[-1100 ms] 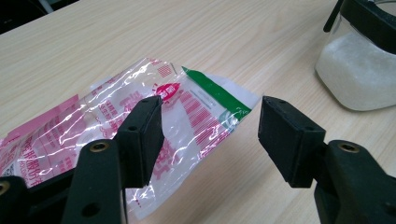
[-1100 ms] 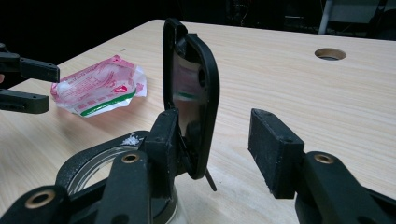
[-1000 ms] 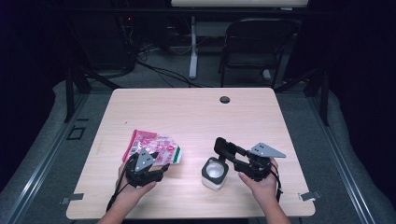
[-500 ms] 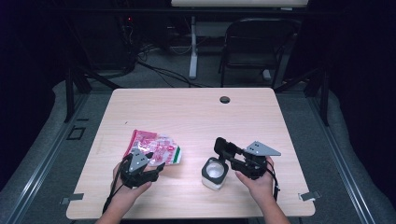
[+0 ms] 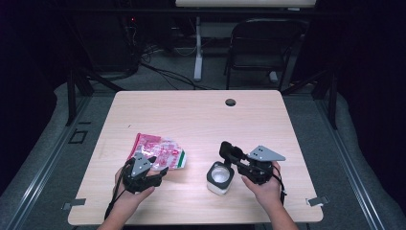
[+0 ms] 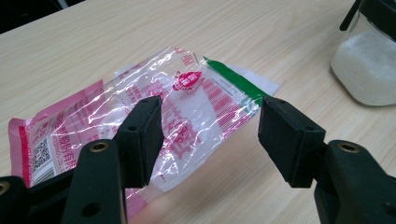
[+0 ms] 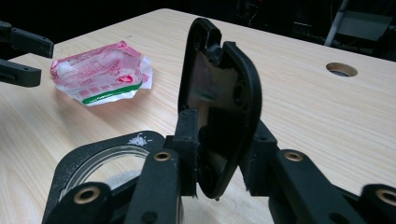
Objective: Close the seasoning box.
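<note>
A crumpled pink and clear plastic bag [image 5: 158, 151] with a green stripe lies on the table at the near left. My left gripper [image 5: 159, 165] hovers over its near end, open, with the bag's [image 6: 187, 107] corner between the jaws but untouched. At the near right stands a small jar [image 5: 219, 178] of white grains [image 6: 369, 70], its black rim [image 7: 93, 154] dusted with grains. Its black hinged lid [image 7: 219, 102] stands upright. My right gripper [image 7: 222, 144] has just been closing, and its pads press on both sides of the lid [image 5: 226, 149].
The light wooden table [image 5: 191, 115] has a round cable hole [image 5: 231, 102] near its far edge. A dark chair [image 5: 261, 48] and cables stand on the floor beyond the table. The left gripper's jaw tips [image 7: 18, 56] show at the left edge of the right gripper view.
</note>
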`<state>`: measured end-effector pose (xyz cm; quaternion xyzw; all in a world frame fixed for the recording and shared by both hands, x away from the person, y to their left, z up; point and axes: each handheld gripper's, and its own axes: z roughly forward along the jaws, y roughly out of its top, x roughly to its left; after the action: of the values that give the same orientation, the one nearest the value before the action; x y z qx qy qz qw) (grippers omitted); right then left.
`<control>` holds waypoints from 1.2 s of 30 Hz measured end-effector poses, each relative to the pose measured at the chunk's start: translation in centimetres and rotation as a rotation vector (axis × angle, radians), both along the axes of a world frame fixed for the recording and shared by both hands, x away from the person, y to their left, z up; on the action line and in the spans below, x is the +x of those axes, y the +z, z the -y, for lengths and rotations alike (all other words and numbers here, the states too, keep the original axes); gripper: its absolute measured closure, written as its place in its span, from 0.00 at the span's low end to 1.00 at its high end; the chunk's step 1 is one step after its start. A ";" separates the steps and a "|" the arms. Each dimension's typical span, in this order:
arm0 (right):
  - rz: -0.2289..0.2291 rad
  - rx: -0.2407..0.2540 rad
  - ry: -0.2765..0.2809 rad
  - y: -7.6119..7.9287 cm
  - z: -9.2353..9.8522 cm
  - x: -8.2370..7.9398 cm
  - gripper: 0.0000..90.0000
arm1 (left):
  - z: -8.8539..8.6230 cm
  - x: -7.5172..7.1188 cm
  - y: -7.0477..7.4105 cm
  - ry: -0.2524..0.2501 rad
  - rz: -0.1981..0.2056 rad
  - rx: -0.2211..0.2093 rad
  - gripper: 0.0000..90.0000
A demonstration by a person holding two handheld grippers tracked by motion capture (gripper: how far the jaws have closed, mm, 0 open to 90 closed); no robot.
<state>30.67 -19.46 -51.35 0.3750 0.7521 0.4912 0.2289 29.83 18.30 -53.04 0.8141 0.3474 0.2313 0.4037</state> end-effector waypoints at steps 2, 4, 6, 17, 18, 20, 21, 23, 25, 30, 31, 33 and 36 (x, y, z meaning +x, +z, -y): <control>0.003 0.000 -0.002 0.0 0.1 0.0 0.82 | 0.0 0.0 0.0 0.000 0.000 0.000 0.44; 0.016 -0.018 -0.002 0.0 0.0 -0.1 0.82 | 0.1 0.0 -0.1 -0.001 -0.001 0.000 0.44; 0.027 -0.044 0.002 0.1 -0.1 -0.2 0.82 | 0.1 0.0 0.0 0.000 0.000 0.003 0.44; 0.044 -0.058 0.019 0.2 -0.2 -0.5 0.85 | 0.1 0.1 0.1 -0.002 0.004 0.001 0.44; 0.053 -0.069 0.019 0.2 -0.3 -0.6 0.85 | 0.1 0.1 0.0 -0.003 0.003 0.000 0.44; 0.063 -0.094 0.018 0.2 -0.5 -0.8 0.86 | 0.2 0.1 0.0 -0.006 0.004 0.000 0.45; 0.066 -0.097 0.020 0.2 -0.5 -0.8 0.86 | 0.3 0.2 0.0 -0.007 0.004 -0.001 0.44; 0.068 -0.100 0.024 0.2 -0.5 -0.9 0.86 | 0.3 0.2 0.0 -0.010 0.003 0.000 0.44; 0.073 -0.104 0.025 0.2 -0.6 -1.1 0.87 | 0.4 0.2 0.0 -0.013 0.004 0.001 0.44; 0.082 -0.117 0.030 0.3 -0.8 -1.3 0.87 | 0.6 0.4 -0.1 -0.018 0.003 0.005 0.44; 0.082 -0.117 0.029 0.3 -0.8 -1.4 0.87 | 0.6 0.4 -0.1 -0.018 0.002 0.004 0.44; 0.085 -0.121 0.025 0.3 -0.9 -1.5 0.86 | 0.6 0.4 -0.1 -0.018 0.002 0.004 0.44; 0.091 -0.123 0.028 0.3 -0.9 -1.6 0.85 | 0.7 0.5 -0.1 -0.020 0.003 0.003 0.44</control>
<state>29.05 -18.51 -51.07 0.3268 0.7748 0.4640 0.2786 30.29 17.63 -53.10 0.8179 0.3382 0.2289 0.4054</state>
